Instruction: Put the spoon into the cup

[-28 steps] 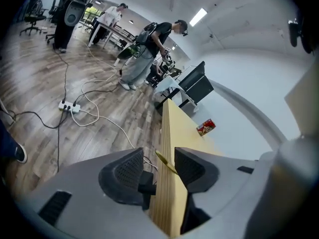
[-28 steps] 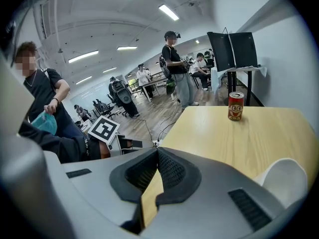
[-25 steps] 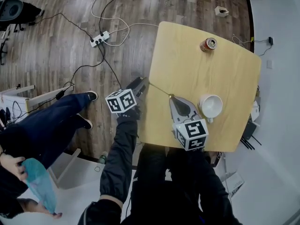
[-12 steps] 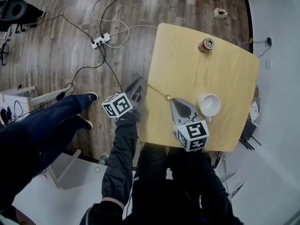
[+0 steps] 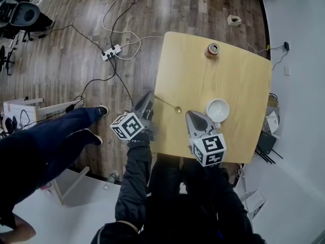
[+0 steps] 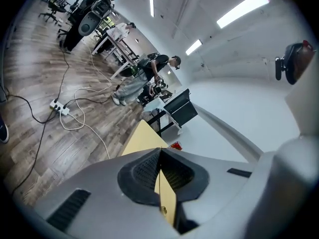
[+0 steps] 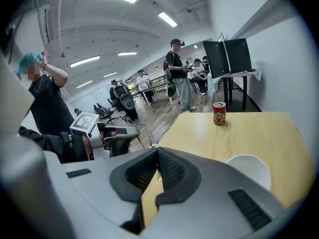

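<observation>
Gold-coloured spoon (image 5: pixel 167 103): the handle end is pinched between the jaws of the left gripper (image 5: pixel 149 96), at the left edge of the light wood table (image 5: pixel 233 85). From the jaws the spoon runs out over the tabletop, with its bowl pointing toward the right gripper (image 5: pixel 190 115). In the left gripper view the jaws are closed on the thin handle (image 6: pixel 160 183), and the bowl shows low in the gap. I cannot tell whether the bowl touches the wood.

The right gripper's jaws are together with nothing between them, only tabletop showing below. Its tip is near the spoon bowl but apart from it. The white cup (image 5: pixel 217 109) stands upright just beside the gripper on its right. The spoon is outside the cup, with the right gripper between them. A red drink can (image 5: pixel 212 50) stands near the far edge, well apart.

Against one second ago:
- The left jaws stood wide at the handle end; they have just been closing and now clamp the handle.
- The left gripper sits higher.
- The spoon bowl lay just at the right gripper's tip; a small gap now separates them.
- The cup and can hold their places on the table.
</observation>
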`<state>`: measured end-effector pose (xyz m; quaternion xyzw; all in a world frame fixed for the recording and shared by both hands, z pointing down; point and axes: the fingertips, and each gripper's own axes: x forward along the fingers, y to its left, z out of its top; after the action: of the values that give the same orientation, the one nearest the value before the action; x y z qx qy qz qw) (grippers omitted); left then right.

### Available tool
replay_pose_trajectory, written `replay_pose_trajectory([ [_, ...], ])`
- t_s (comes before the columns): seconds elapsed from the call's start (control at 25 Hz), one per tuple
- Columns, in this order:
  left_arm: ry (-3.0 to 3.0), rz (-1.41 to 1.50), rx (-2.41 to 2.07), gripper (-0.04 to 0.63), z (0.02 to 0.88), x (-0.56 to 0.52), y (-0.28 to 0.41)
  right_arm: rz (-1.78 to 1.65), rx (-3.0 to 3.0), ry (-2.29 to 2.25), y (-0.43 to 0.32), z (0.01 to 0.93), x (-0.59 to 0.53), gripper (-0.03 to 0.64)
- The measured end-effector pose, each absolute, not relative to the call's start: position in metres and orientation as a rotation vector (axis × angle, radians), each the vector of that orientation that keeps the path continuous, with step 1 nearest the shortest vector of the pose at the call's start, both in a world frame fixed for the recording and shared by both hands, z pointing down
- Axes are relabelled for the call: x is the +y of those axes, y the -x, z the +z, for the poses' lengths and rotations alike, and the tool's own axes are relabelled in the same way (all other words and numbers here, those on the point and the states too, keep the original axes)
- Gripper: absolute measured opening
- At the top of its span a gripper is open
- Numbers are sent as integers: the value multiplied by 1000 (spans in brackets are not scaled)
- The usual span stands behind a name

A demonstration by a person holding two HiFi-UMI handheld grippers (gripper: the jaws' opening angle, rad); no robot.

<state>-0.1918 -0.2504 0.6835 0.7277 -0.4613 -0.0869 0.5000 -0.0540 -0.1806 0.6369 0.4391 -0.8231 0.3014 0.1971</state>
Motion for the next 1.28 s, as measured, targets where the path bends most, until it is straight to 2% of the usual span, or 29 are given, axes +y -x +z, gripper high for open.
replay_pose_trajectory([
  [0.52,-1914,-334,-1121,34,580,-225,102,846,-2289,-1451,-51,591,-144,21],
  [0.92,-1984,-284,-1163,34,601,-218,21,867,-2221,-1557,-124,601,-116,21],
  [1.28,-1997,-166,-1230,35,643,-217,-5,889,-2183,-1579,-155,615,-101,21],
])
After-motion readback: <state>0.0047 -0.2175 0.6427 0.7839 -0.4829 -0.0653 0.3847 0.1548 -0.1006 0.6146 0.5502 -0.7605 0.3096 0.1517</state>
